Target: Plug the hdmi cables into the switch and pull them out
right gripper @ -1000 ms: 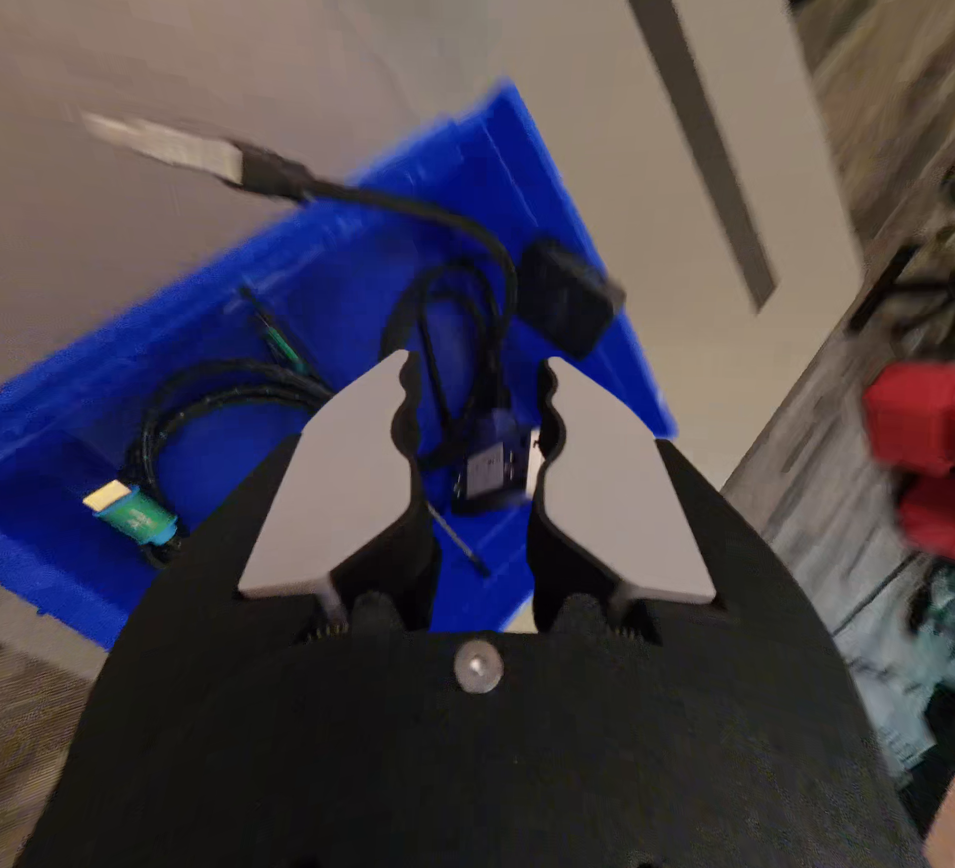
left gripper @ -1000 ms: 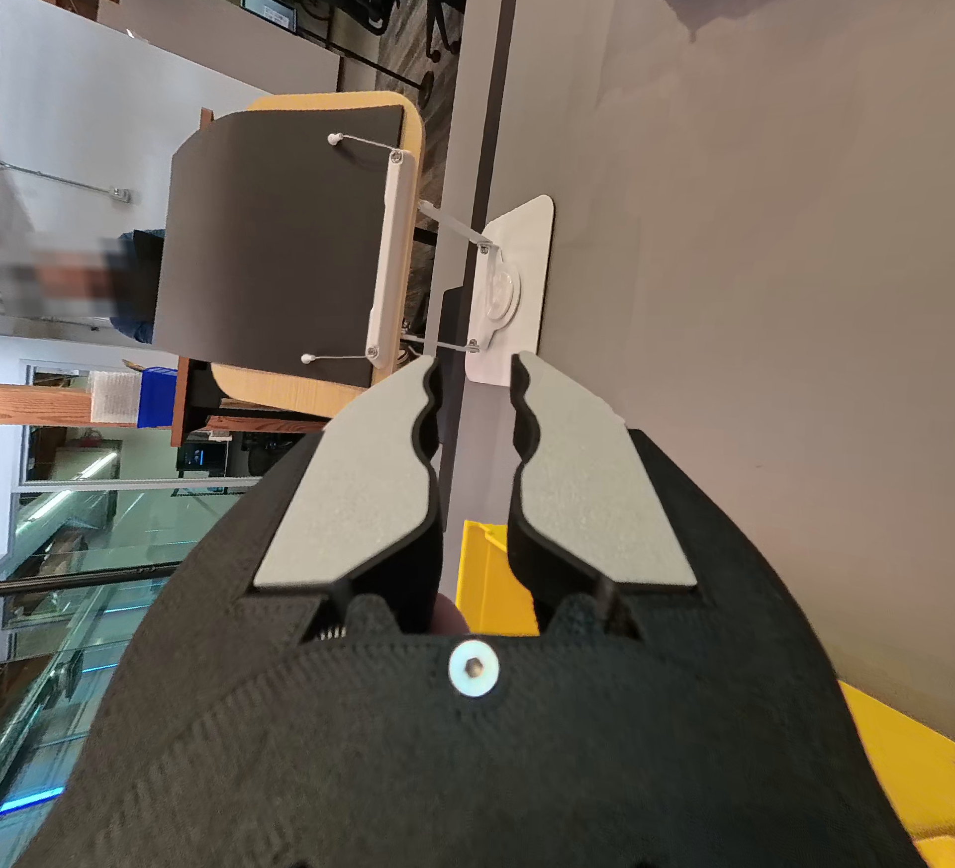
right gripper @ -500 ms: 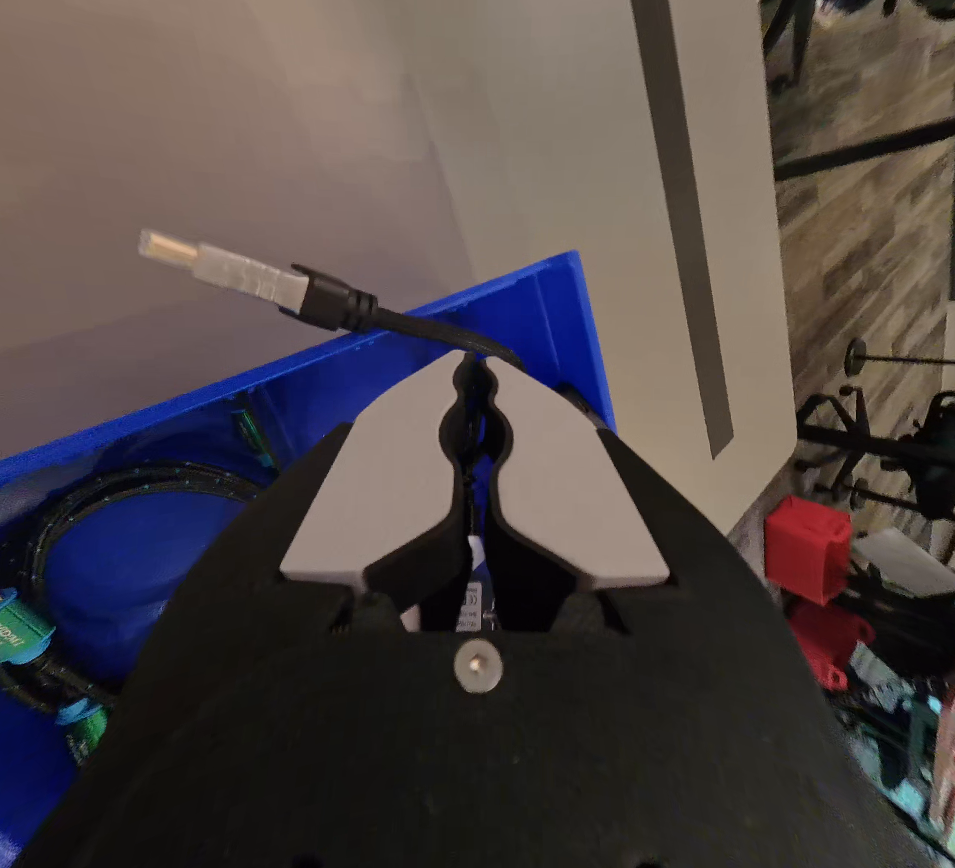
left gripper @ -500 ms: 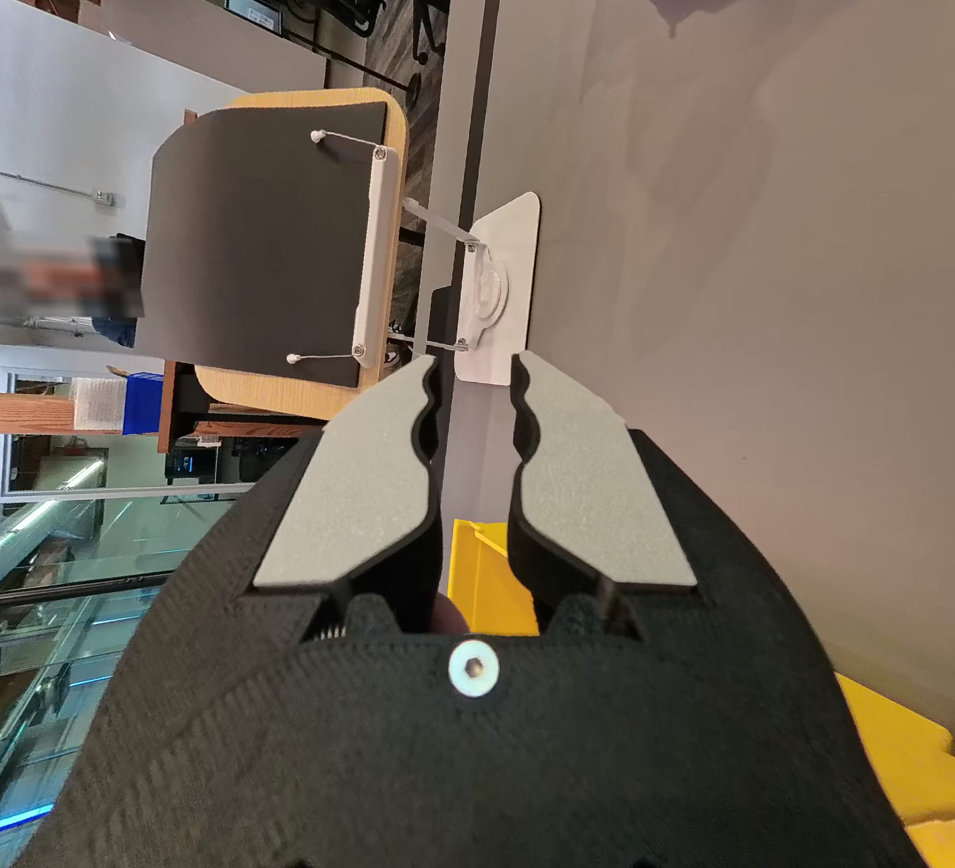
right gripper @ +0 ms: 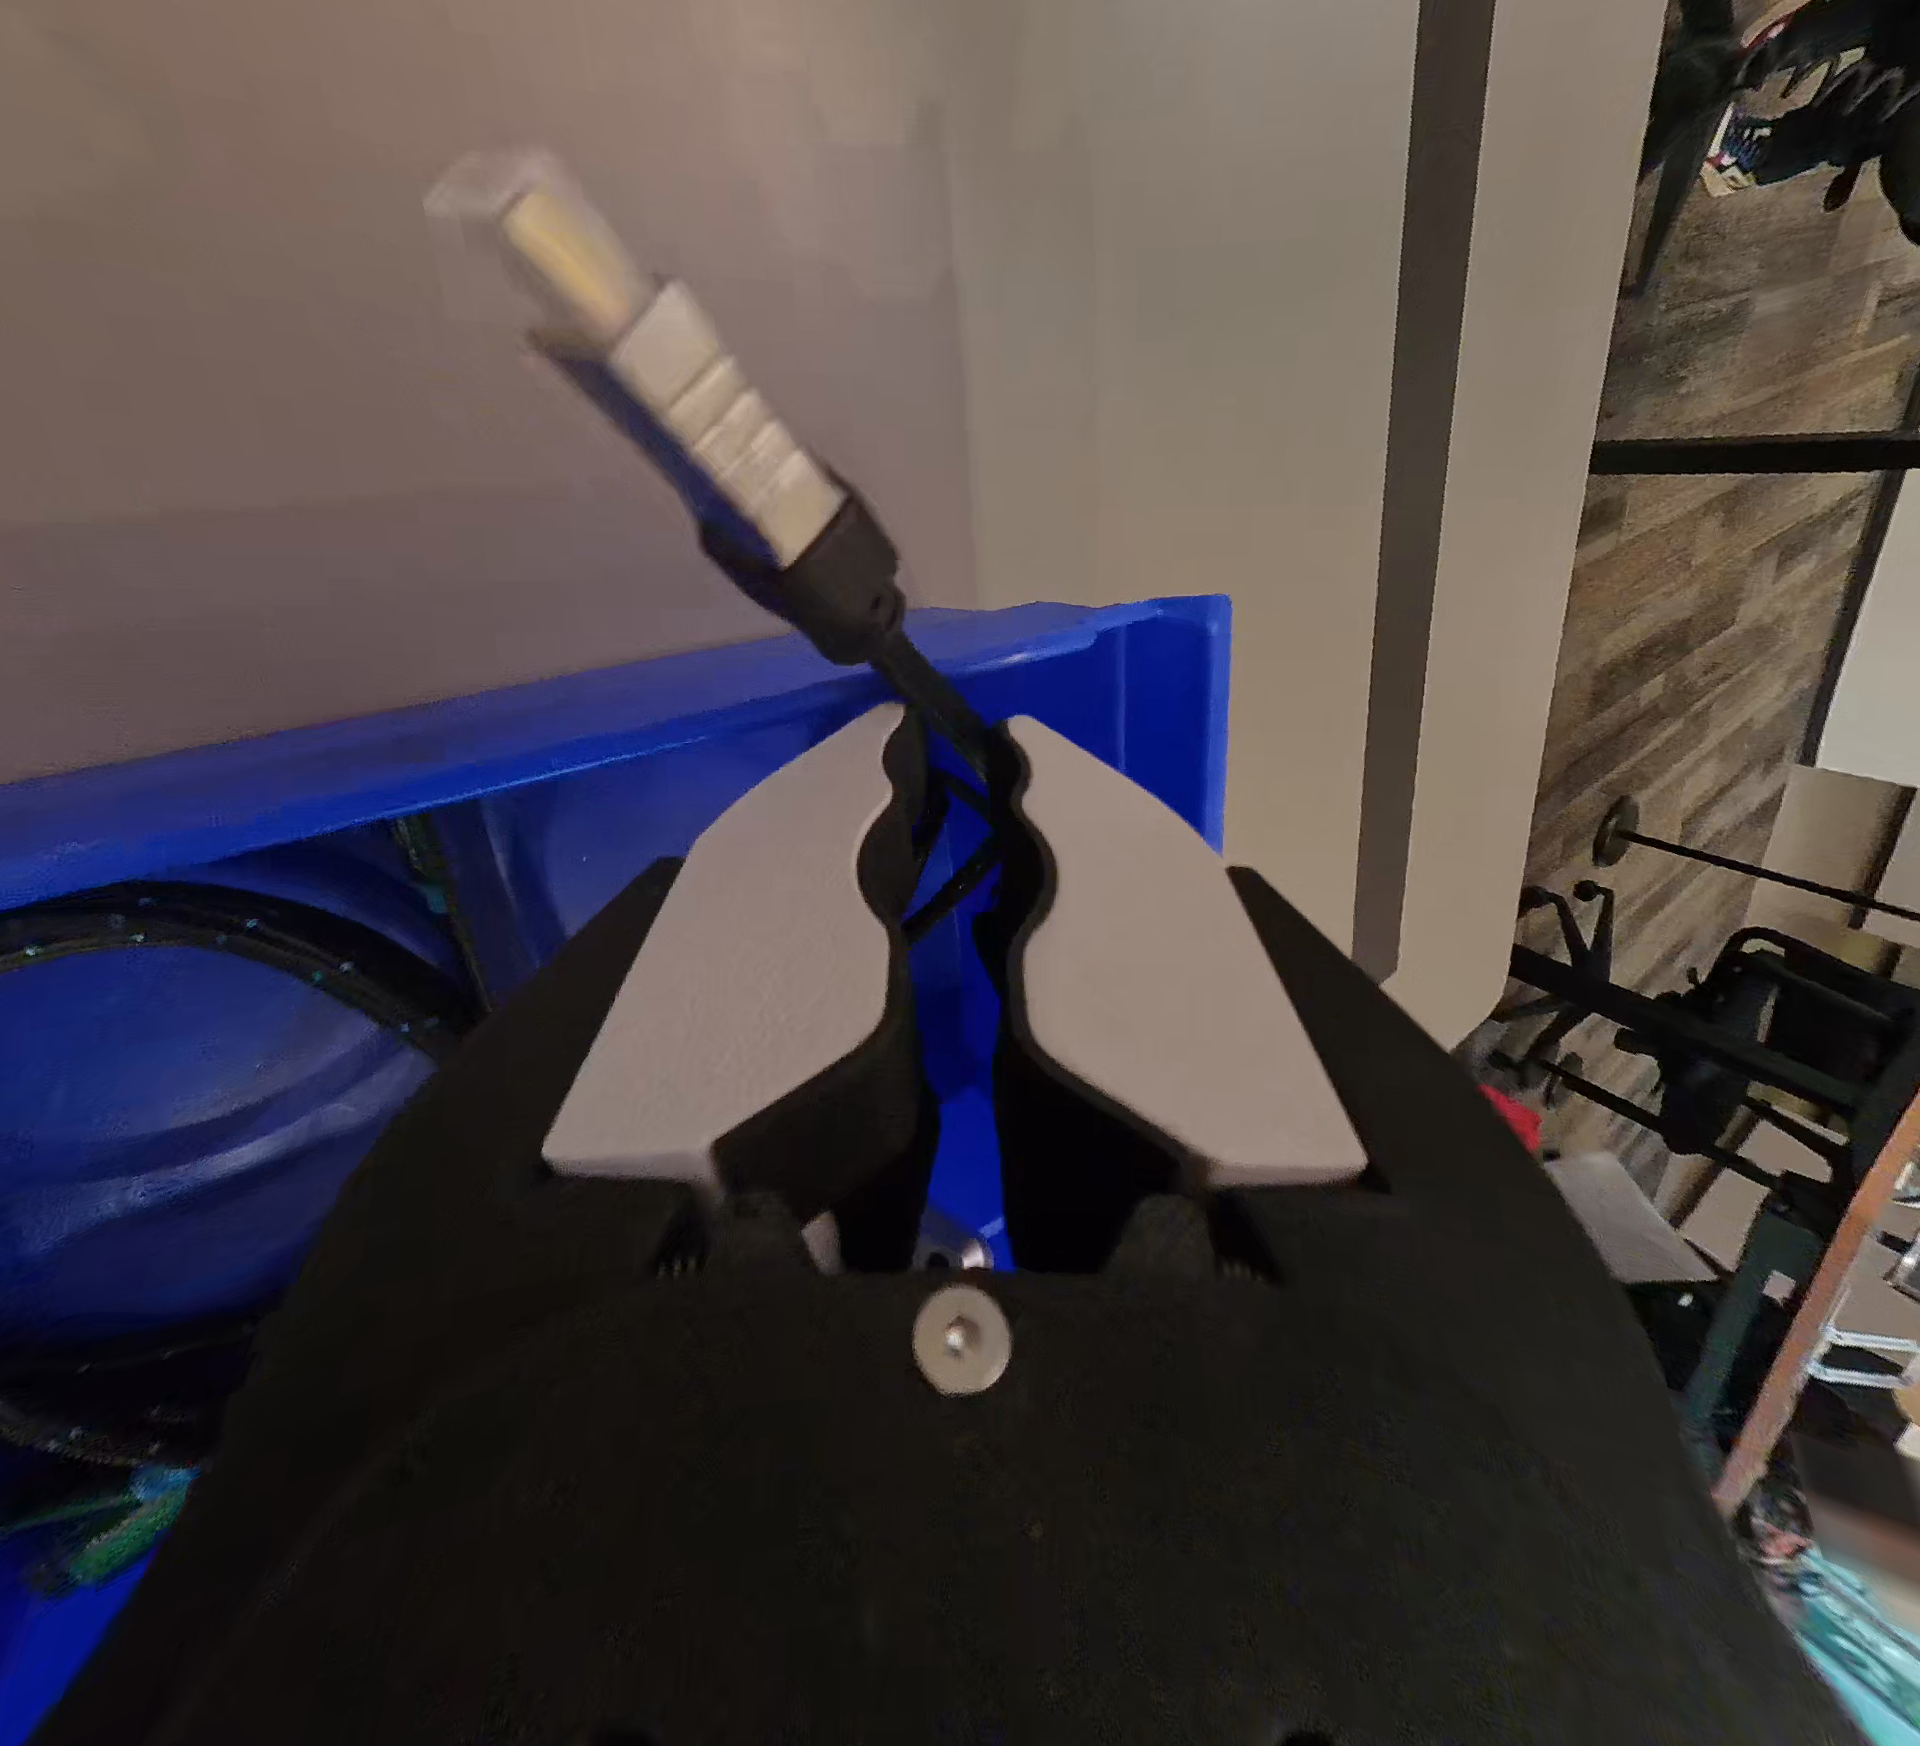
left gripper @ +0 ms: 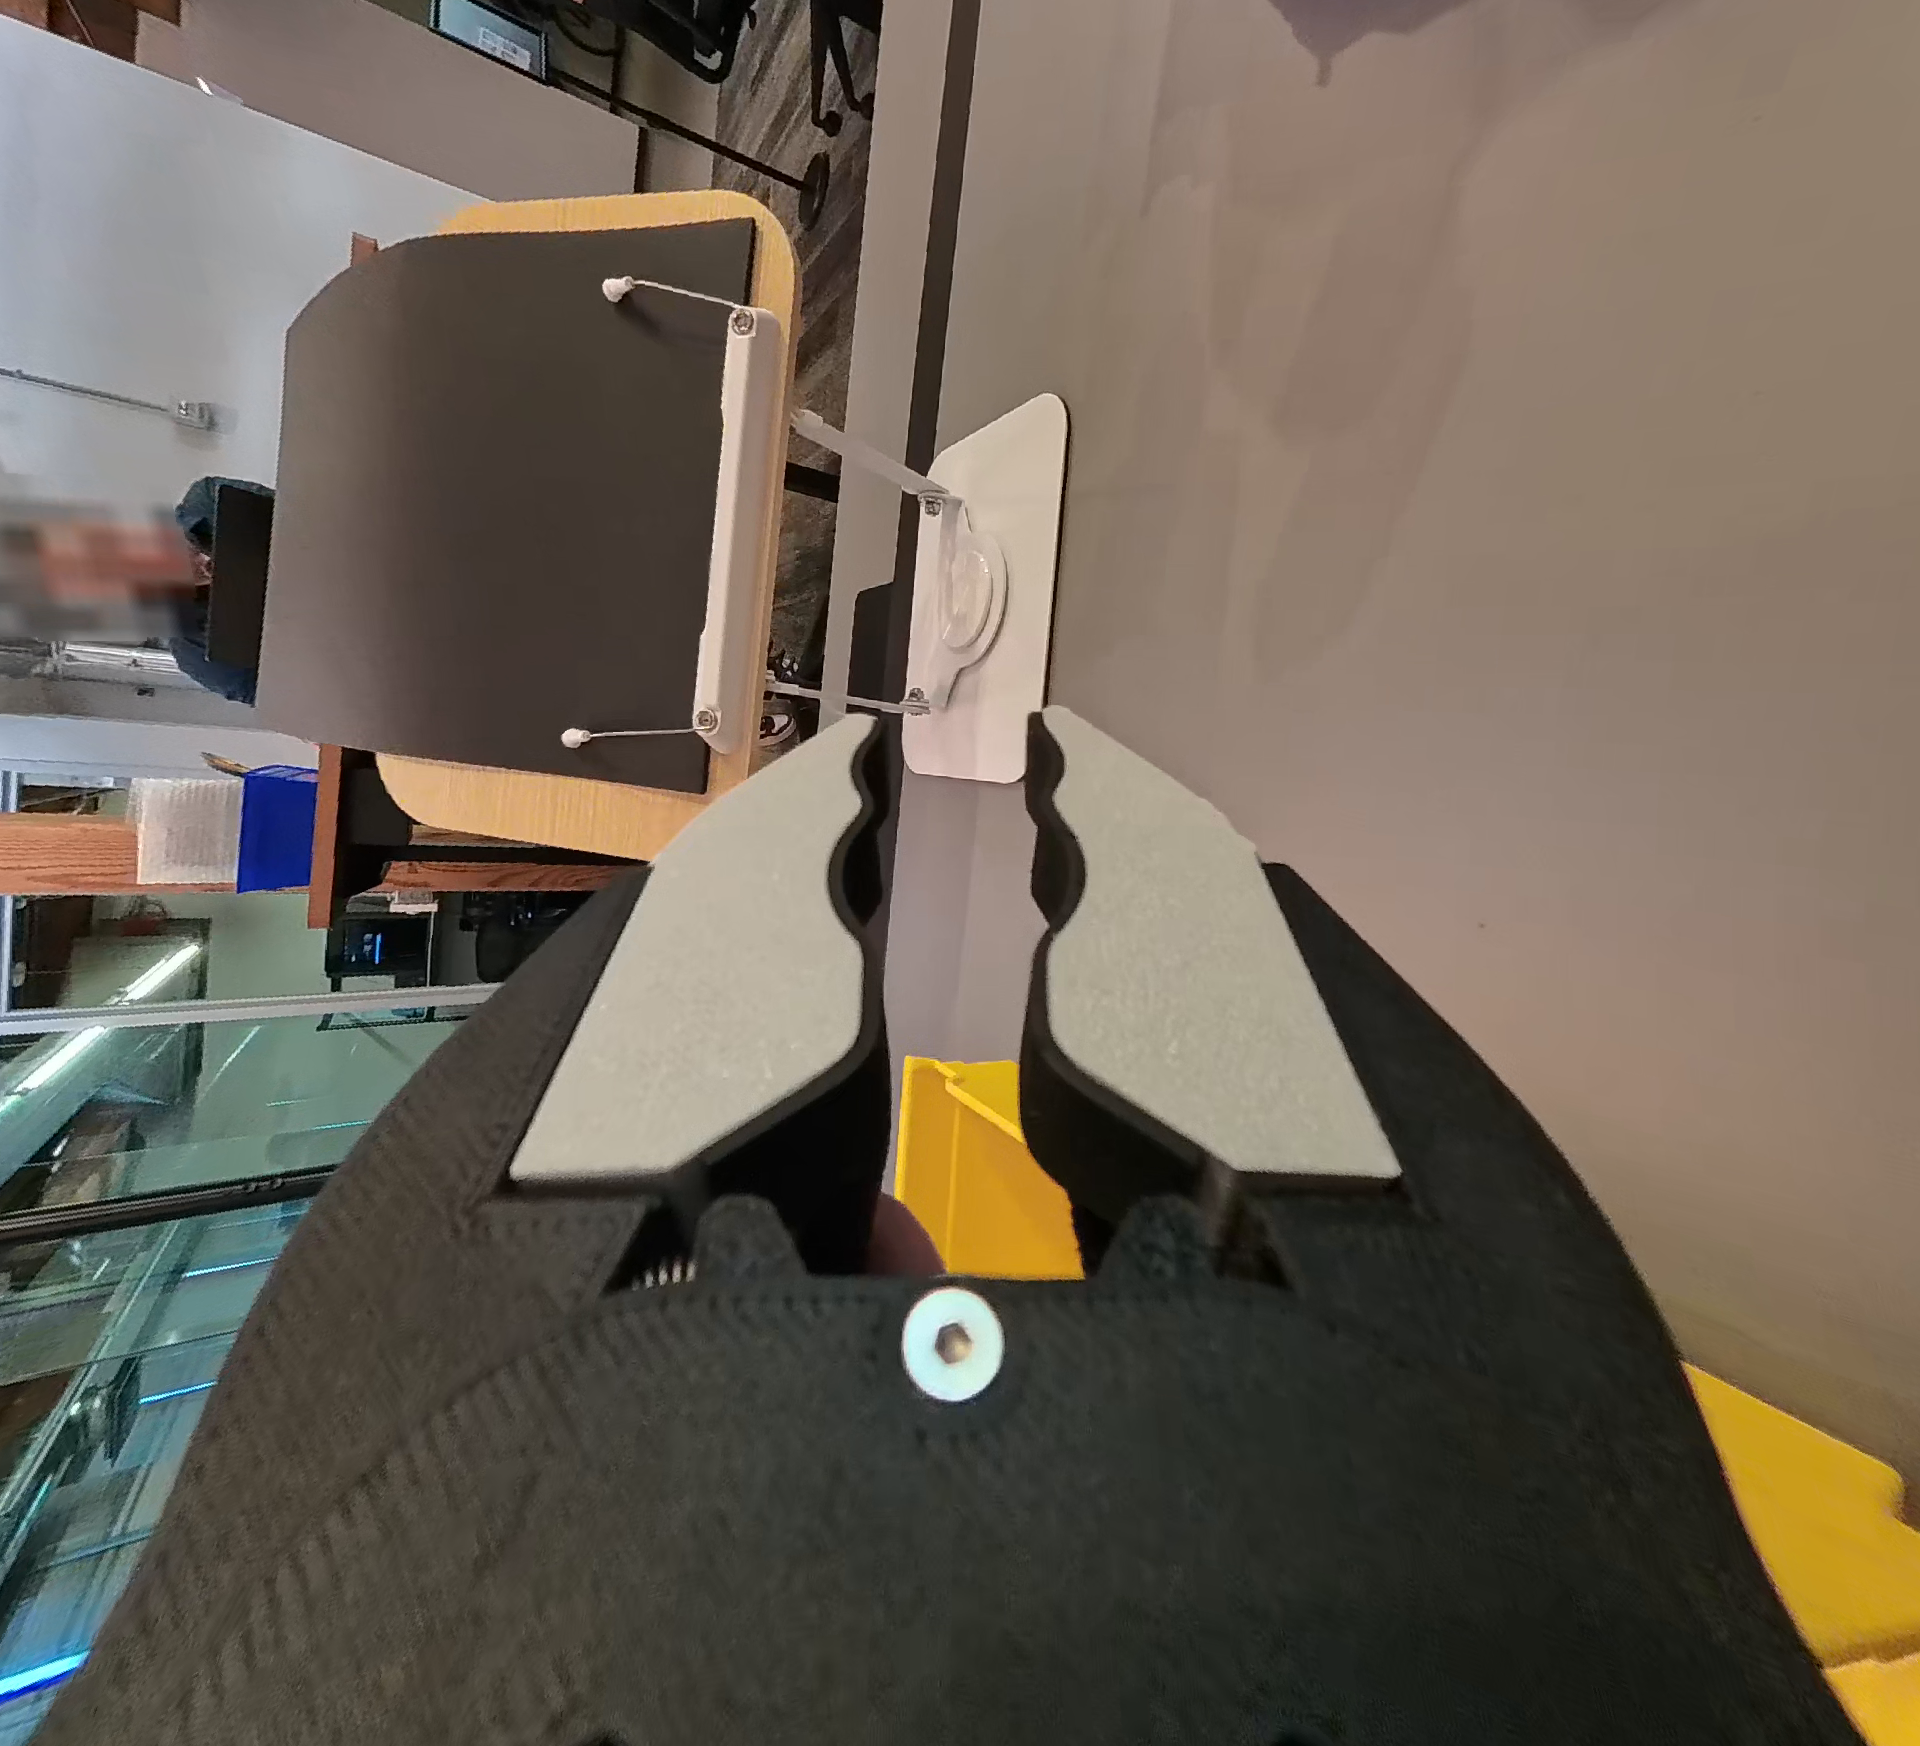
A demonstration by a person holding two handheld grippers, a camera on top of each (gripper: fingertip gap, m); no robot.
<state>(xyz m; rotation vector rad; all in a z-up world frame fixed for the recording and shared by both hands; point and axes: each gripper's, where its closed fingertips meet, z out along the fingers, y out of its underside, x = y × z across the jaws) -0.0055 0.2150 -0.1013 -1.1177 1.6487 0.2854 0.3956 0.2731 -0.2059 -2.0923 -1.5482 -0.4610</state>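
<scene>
Swinging up from flat, the cable's grey plug (right gripper: pixel 707 397) now points away above the blue bin (right gripper: pixel 623 740), cord clenched in the right gripper (right gripper: pixel 951 740); left gripper (left gripper: pixel 956 751) waits released, switch unseen, so plugging lies ahead

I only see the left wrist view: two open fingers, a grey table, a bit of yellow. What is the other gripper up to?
Observer: The right gripper is shut on a black cable, just below its plug.
Operator: Where does the plug point?
Observer: The silver plug sticks up and to the left, touching nothing; it looks blurred.
Operator: What lies beneath it?
Observer: A blue bin, with another coiled cable inside.
</scene>
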